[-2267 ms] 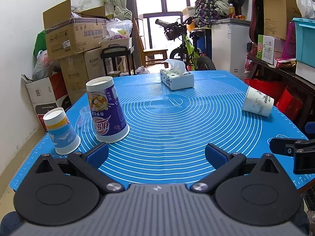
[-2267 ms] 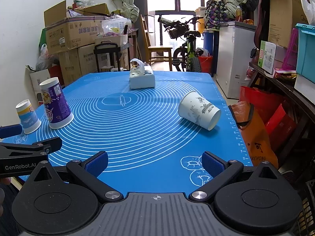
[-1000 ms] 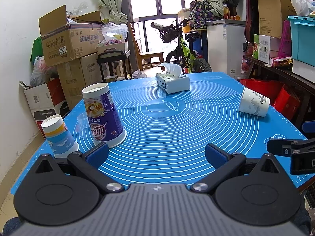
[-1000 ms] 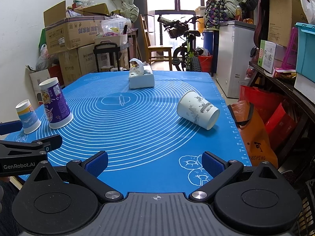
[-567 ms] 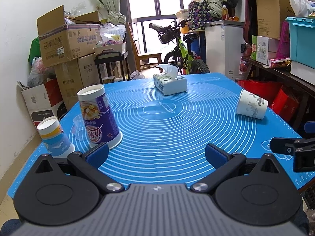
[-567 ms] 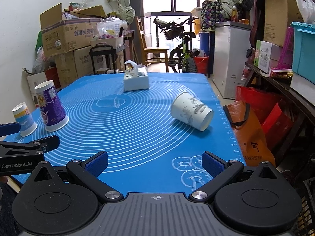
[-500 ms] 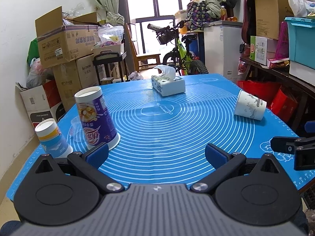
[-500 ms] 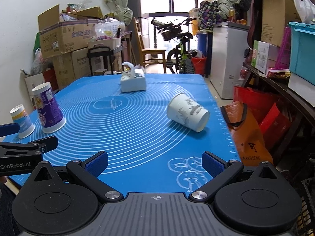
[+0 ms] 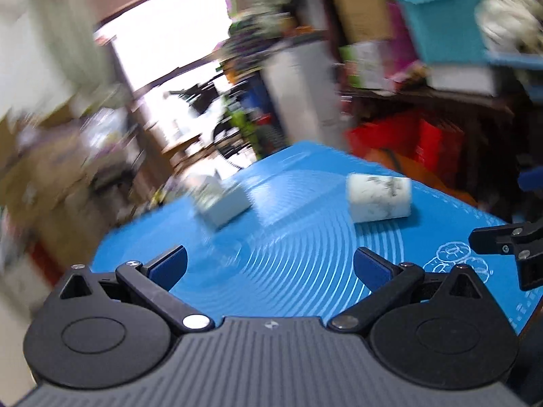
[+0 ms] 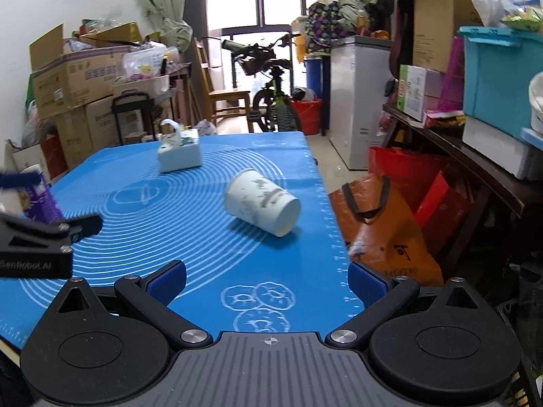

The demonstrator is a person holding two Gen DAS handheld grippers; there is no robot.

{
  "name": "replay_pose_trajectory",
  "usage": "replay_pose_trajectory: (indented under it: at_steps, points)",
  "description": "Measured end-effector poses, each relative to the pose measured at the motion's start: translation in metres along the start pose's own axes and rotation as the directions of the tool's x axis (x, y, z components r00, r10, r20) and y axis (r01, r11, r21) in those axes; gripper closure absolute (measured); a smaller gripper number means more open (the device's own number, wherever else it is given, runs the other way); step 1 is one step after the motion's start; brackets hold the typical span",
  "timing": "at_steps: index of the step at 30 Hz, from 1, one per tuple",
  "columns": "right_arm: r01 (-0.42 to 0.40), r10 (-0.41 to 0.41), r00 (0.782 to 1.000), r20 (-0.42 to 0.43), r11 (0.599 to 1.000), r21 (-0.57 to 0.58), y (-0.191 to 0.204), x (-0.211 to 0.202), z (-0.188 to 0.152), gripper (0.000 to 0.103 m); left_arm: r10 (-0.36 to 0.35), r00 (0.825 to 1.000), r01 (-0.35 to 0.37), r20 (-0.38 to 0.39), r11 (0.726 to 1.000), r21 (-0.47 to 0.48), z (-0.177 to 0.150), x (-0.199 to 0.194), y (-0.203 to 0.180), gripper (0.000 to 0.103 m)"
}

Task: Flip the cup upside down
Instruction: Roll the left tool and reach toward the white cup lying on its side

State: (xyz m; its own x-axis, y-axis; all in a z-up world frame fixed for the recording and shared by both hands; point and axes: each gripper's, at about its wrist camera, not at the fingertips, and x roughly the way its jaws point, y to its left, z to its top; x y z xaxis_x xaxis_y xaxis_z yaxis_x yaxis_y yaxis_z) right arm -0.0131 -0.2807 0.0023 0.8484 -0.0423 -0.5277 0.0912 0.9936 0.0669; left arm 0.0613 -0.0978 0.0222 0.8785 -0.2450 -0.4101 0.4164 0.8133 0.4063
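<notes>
Cup [image 10: 262,202]: on its side on the mat [image 10: 190,237], nearer than the tissue box [image 10: 179,154] | left gripper [image 9: 270,267]: jaws wide apart, empty, short of cup | right gripper [image 10: 266,280]: jaws wide apart, empty, short of cup

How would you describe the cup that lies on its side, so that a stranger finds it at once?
Look at the blue silicone mat with white rings. Toward its right edge, nearer than the white tissue box, lies a white paper cup with grey markings. Unlike the purple cup standing far left, it lies tipped over.
</notes>
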Motion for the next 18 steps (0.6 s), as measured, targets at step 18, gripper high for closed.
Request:
replay_pose_trajectory:
  at_steps: [18]
  points:
    - [0.004, 0.001, 0.999, -0.054, 0.995, 0.098, -0.031, 0.044, -0.022, 0.002, -0.275, 0.958, 0.243, -0.086, 0.61, 0.754, 0.023, 0.117, -0.082, 0.0]
